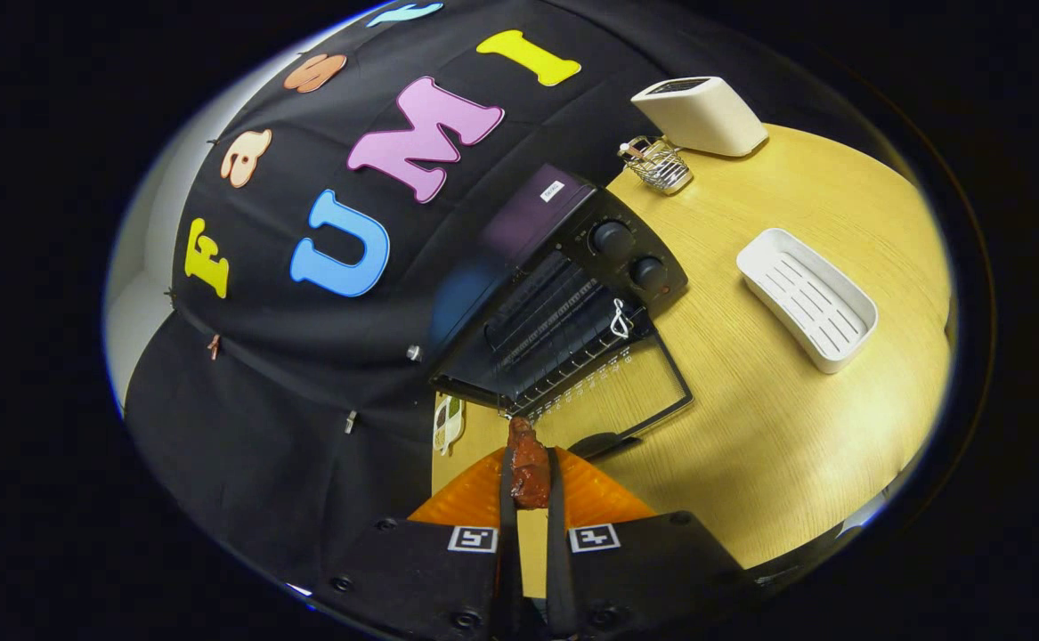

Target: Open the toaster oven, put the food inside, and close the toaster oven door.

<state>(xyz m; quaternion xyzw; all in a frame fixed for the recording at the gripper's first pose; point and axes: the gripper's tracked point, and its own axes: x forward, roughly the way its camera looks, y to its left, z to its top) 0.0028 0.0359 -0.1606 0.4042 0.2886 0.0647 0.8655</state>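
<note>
A black toaster oven (572, 267) stands on the wooden table with its glass door (619, 392) folded down flat and its wire rack showing inside. A reddish-brown piece of food (528, 467) is pinched between both fingers of my gripper (530, 488), which is shut on it. The food's tip reaches just short of the oven's open mouth, near the left end of the door. The gripper is tilted, so the table and oven look slanted. Two round knobs (630, 256) sit on the oven's right panel.
An orange ribbed plate (608, 499) lies under the fingers. A white slotted tray (808, 298) sits right of the oven. Beyond it stand a small wire basket (657, 165) and a white box-shaped appliance (702, 114). A small white dish (448, 423) lies left of the door.
</note>
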